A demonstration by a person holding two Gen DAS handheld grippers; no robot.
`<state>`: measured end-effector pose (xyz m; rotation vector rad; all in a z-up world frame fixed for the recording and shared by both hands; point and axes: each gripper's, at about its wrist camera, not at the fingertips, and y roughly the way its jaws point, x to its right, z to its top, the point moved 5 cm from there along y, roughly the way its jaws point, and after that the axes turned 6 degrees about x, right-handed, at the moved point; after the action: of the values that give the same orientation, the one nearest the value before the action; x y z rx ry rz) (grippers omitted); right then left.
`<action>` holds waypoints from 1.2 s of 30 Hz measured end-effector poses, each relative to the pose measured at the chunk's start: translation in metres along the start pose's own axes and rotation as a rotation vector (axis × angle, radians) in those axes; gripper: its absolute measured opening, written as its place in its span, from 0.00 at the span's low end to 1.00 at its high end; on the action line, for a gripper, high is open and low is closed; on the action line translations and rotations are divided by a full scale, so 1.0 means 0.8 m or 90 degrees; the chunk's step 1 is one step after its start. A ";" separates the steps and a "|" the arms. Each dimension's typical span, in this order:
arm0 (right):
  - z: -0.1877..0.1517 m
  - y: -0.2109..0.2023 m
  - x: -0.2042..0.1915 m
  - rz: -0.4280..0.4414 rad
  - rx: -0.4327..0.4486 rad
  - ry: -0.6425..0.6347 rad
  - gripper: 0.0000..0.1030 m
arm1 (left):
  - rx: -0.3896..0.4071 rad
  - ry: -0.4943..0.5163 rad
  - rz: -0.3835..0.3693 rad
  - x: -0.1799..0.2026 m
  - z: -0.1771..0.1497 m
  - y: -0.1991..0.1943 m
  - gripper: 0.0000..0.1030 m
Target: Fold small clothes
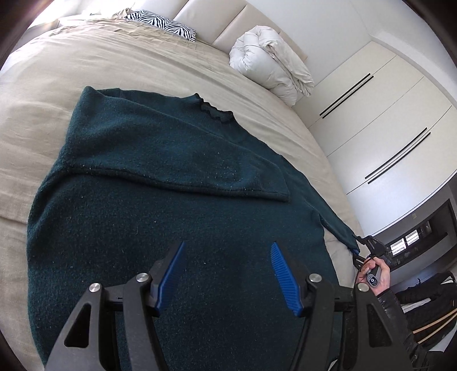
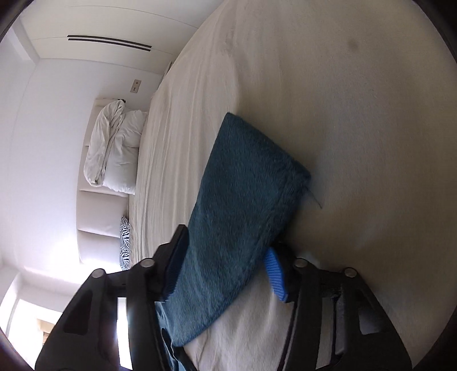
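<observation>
Dark green sweater spread flat on the bed, neckline toward the headboard, one sleeve already folded across the chest. Left gripper hovering above the lower body of the garment, jaws apart and empty. Other sleeve stretched away to the right, long axis running out from the shoulder to the bed's edge, cuff end between the jaws of the right gripper, pads closing on the knit but contact not certain. Right hand clearly nearer that sleeve; likely next fold inward, across the body.

Only in the left wrist view: whole garment, zebra pillow, rolled duvet. Only in the right wrist view: sleeve close up, loose thread at its cuff.
</observation>
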<state>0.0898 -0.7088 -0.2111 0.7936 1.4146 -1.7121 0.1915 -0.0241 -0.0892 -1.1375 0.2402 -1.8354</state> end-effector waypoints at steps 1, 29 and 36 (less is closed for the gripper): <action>0.005 0.005 0.003 -0.014 -0.004 -0.002 0.19 | -0.002 -0.004 0.000 -0.002 0.000 0.001 0.62; -0.622 0.066 -0.216 -0.022 -0.225 -0.974 0.13 | -0.070 -0.240 -0.191 -0.004 0.053 0.087 0.89; -0.619 0.044 -0.203 0.063 -0.256 -0.916 0.68 | -0.130 -0.178 -0.158 0.037 0.046 0.139 0.86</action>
<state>0.2011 -0.1989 -0.1877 -0.5629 0.5849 -1.2692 0.2839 -0.0980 -0.1152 -1.6105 0.1302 -1.8678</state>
